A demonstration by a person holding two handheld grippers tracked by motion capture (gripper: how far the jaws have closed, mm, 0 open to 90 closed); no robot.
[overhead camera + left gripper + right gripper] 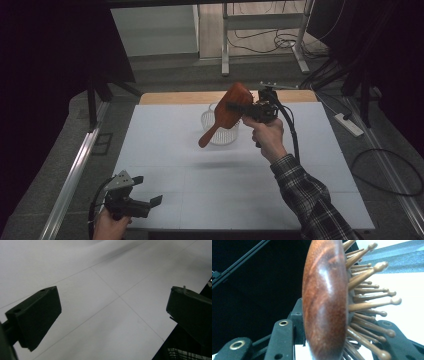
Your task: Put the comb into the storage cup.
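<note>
The right hand-held gripper (pixel 248 107) is raised above the far middle of the white tabletop (pixel 165 145), its jaws pinching the head of a reddish wooden hairbrush (pixel 228 112). In the right gripper view the brush (pixel 325 302) stands edge-on between the black jaws, polished back to one side and round-tipped wooden pins fanning out to the other. From above, the brush hangs tilted, handle pointing down and toward the person, over a clear ribbed cup (pixel 220 128) that stands on the tabletop. The brush hides part of the cup's rim, so whether handle and cup touch cannot be told. The left hand-held gripper (pixel 147 191) rests low at the near left corner, jaws spread wide with nothing between them; its own view shows bare tabletop (pixel 105 290) between the two black jaws. The left hand (pixel 107 227) is cut off by the frame's bottom edge.
</note>
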